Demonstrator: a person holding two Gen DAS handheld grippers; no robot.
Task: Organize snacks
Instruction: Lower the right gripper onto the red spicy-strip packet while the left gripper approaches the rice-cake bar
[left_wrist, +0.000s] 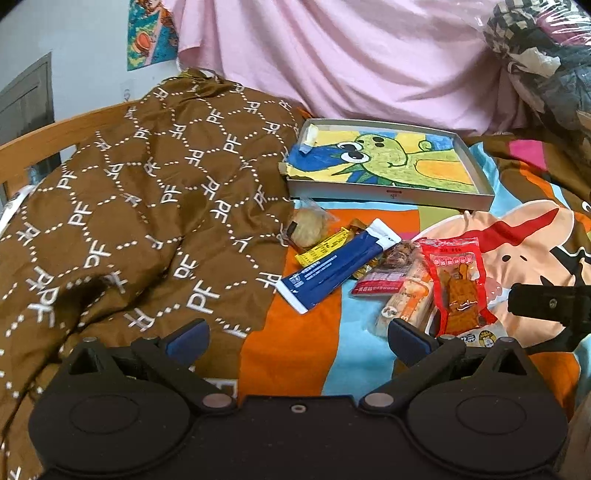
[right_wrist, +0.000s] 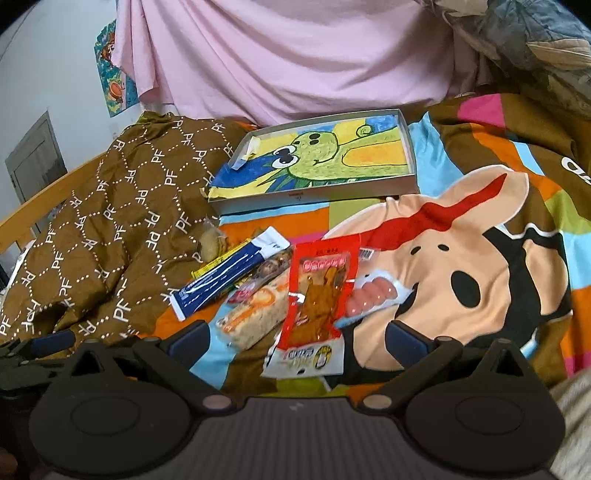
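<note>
- Left wrist view: the left gripper (left_wrist: 297, 338) has its fingers spread wide and empty, above the bed (left_wrist: 295, 354).
- The snacks lie in a heap ahead: blue packet (left_wrist: 338, 264), red packet (left_wrist: 460, 288), round cake (left_wrist: 308, 227). A tray (left_wrist: 391, 194) sits beyond them.
- Right wrist view: the right gripper (right_wrist: 297, 338) is wide open too, holding nothing, with the red packet (right_wrist: 321, 295) just before it, beside the sausages (right_wrist: 373, 295).

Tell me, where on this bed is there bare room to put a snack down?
The shallow box with the cartoon drawing holds only a scrap at its far-left corner. The bedsheet's cartoon face, right of the red packet, is also bare. It is crowded where the blue packet, red packet and others overlap beside the brown quilt.
</note>
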